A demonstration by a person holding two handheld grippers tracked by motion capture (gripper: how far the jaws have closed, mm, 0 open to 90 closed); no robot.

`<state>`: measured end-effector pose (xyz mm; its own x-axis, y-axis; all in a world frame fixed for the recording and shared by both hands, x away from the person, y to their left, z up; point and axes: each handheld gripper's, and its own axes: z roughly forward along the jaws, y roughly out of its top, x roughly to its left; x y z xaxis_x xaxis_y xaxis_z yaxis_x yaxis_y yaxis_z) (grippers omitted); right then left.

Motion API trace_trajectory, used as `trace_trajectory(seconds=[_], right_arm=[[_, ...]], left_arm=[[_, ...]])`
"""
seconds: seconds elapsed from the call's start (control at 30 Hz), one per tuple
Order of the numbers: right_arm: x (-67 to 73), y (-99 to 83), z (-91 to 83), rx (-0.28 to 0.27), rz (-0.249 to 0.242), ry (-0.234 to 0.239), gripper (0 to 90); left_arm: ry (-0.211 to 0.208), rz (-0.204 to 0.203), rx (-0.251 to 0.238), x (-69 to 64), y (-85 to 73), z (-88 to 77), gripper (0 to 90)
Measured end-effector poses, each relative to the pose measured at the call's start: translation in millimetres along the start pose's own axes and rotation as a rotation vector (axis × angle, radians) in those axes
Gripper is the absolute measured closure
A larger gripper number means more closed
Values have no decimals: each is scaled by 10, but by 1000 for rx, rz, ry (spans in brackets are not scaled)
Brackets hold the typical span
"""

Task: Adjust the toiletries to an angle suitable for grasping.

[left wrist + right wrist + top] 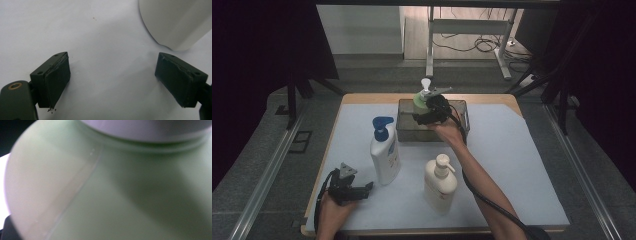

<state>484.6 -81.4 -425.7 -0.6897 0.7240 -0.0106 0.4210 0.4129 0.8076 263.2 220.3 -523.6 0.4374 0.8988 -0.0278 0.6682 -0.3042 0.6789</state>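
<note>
We see a white mat (512, 165) on a wood table w/ cables on the floor behind; right gripper (427, 112) clamps the green bottle (418, 99) over the grey bin (459, 120), left gripper (112, 82) rests jaws apart by a white bottle (384, 152).

The pale green bottle (418, 98) had a white pump; another bottle (385, 155) was white with a blue pump; the third (440, 183) was cream.
</note>
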Motion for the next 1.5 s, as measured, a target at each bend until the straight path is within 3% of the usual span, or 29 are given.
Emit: trace_trajectory(seconds=[0.17,0.43,0.63,1.07,1.33,1.37,1.43,1.5], right_arm=[[28,-9,21,38,-24,-10,47],[55,-32,-41,43,-19,-6,41],[34,-68,-123,31,-2,2,79],[-3,-196,-351,17,-15,16,172],[-47,-301,-498,8,-20,59,341],[-68,-328,-531,2,-11,72,405],[-78,-340,-546,2,-10,73,425],[-120,-365,-587,-7,-3,65,502]], left_arm=[[-1,0,1,1,1,-1,130],[0,0,0,0,0,0,130],[0,0,0,0,0,0,129],[1,0,1,-1,0,0,129],[1,0,1,-1,0,0,129],[1,0,0,-1,0,0,129],[1,1,1,-1,0,0,129],[1,1,1,-2,0,0,129]])
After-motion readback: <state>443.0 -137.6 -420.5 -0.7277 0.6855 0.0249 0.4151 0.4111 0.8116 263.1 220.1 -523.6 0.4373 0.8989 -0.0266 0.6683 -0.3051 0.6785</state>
